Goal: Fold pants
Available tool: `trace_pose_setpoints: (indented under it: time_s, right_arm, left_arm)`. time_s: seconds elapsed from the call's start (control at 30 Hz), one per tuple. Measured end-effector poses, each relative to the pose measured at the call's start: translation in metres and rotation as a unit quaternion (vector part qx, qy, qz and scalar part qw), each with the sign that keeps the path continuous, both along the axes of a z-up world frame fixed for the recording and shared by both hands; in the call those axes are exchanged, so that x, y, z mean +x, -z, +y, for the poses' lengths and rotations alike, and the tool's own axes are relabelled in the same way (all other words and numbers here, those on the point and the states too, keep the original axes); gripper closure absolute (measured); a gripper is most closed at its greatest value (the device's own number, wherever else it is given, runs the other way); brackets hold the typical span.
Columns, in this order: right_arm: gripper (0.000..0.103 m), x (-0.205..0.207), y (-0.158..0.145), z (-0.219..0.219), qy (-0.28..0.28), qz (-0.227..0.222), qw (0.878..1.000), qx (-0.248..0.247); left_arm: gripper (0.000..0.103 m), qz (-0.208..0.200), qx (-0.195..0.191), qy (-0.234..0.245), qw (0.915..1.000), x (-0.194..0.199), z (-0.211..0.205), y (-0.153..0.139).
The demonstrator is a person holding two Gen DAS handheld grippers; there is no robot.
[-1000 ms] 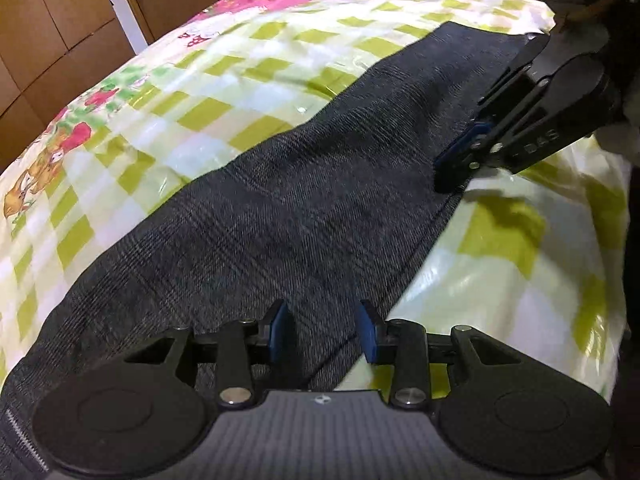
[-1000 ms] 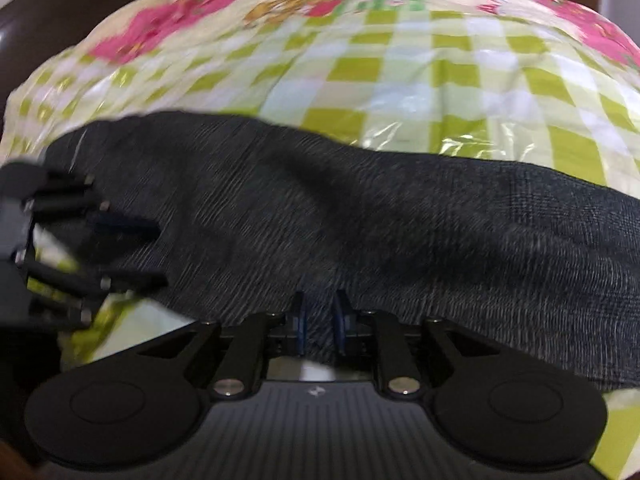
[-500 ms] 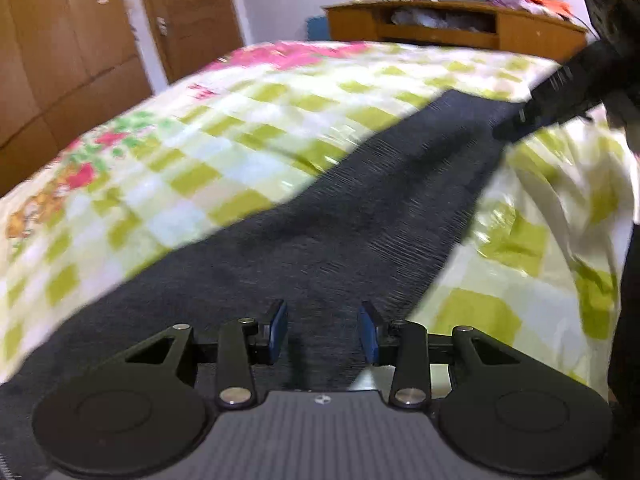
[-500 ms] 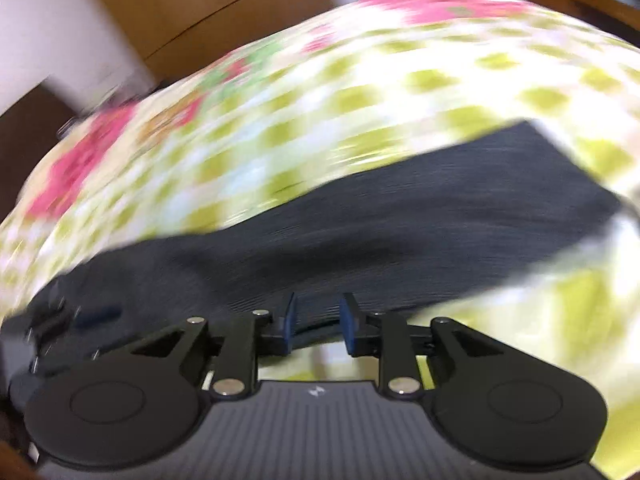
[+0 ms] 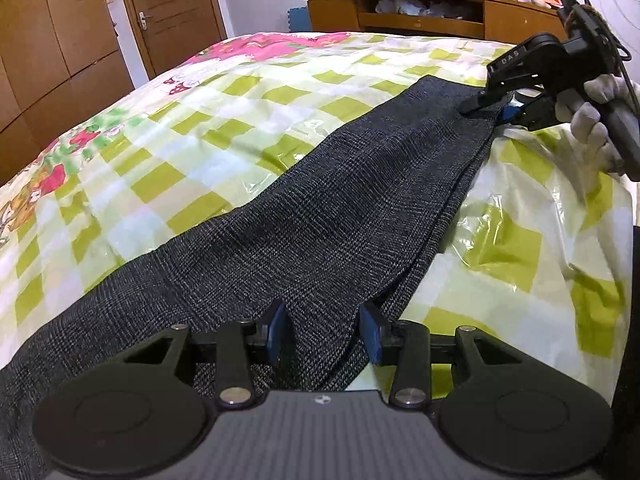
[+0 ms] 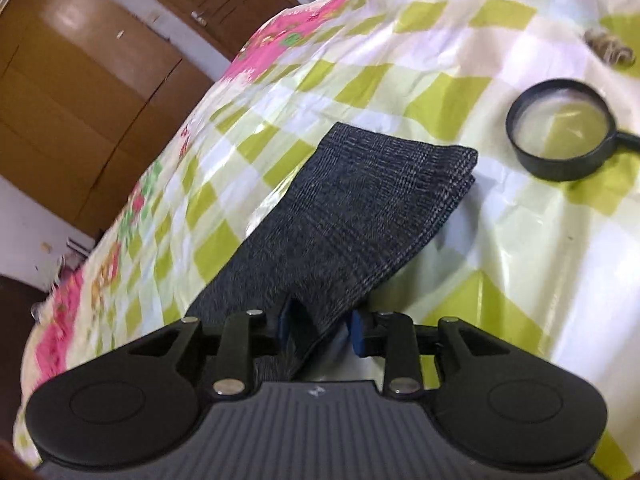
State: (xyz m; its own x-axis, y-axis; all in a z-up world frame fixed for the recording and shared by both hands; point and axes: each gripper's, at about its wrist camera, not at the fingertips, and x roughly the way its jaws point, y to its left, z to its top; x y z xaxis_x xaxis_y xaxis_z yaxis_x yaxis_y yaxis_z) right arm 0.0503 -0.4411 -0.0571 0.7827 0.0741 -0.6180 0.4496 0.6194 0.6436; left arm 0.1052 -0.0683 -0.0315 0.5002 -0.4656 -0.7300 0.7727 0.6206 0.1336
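Left gripper (image 5: 323,332): blue pads spread, jaws opening. The dark grey woven pants (image 5: 320,232) pass between them, and I see a gap on each side of the cloth, so nothing is clamped. Pants edge exits at about 5 o'clock of the gap.

Right gripper (image 6: 320,330), own camera: jaws opening too. The hem end of the pants (image 6: 360,216) runs in from 12 o'clock and sits between the pads. The left pad is at the cloth edge and the right pad stands clear of it, so the grip is released. In the left view that gripper (image 5: 494,110) is at 2 o'clock at the far hem, held by my white-gloved hand (image 5: 596,120); contact there I cannot tell.

The pants lie as one long strip, legs stacked, on the green-and-white checked glossy bedcover (image 5: 168,152), running from 7 o'clock to 2 o'clock in the left view.

A black round magnifying glass (image 6: 560,136) lies on the cover at 2 o'clock in the right view, well apart from the hem. A wooden door (image 5: 172,12) is at 11 o'clock in the left view.
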Motion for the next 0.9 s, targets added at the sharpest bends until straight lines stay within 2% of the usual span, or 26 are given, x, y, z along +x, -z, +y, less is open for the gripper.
trace_pose_setpoints:
  time_s: [0.17, 0.3, 0.47, 0.5, 0.57, 0.6, 0.7, 0.83, 0.9]
  right_arm:
    - [0.070, 0.008, 0.005, -0.003, 0.001, -0.013, 1.000, 0.012]
    - [0.073, -0.009, 0.005, -0.008, 0.019, -0.021, 0.999, 0.025]
    - [0.068, 0.004, 0.012, -0.011, 0.025, -0.023, 0.998, 0.050]
    - [0.070, 0.007, 0.012, -0.010, 0.027, -0.026, 0.998, 0.053]
    - [0.088, 0.010, 0.013, -0.012, 0.037, -0.028, 0.997, 0.060]
    - [0.093, 0.009, 0.014, -0.015, 0.041, -0.031, 0.997, 0.065]
    - [0.095, 0.006, 0.008, -0.019, 0.044, -0.052, 0.994, 0.085]
    - [0.096, -0.012, -0.028, -0.009, 0.037, -0.114, 0.992, 0.039]
    - [0.096, -0.021, -0.028, -0.008, 0.046, -0.112, 0.992, 0.032]
  left_arm:
    - [0.050, -0.001, -0.009, -0.005, 0.9999, -0.002, -0.002, 0.001]
    - [0.050, -0.004, -0.013, 0.002, 0.9999, -0.005, -0.006, 0.001]
    - [0.050, -0.012, -0.027, -0.002, 0.9996, -0.005, -0.015, -0.003]
    - [0.050, -0.006, -0.030, -0.002, 0.9995, -0.005, -0.015, -0.002]
    - [0.050, 0.006, -0.021, 0.006, 0.9997, -0.006, -0.020, 0.003]
    - [0.050, 0.006, -0.014, 0.013, 0.9998, -0.009, -0.022, 0.004]
    - [0.051, 0.008, -0.017, 0.035, 0.9992, -0.017, -0.031, -0.002]
    - [0.050, 0.005, -0.031, 0.063, 0.9975, -0.027, -0.044, -0.007]
    - [0.050, 0.028, -0.035, 0.064, 0.9969, -0.024, -0.048, -0.001]
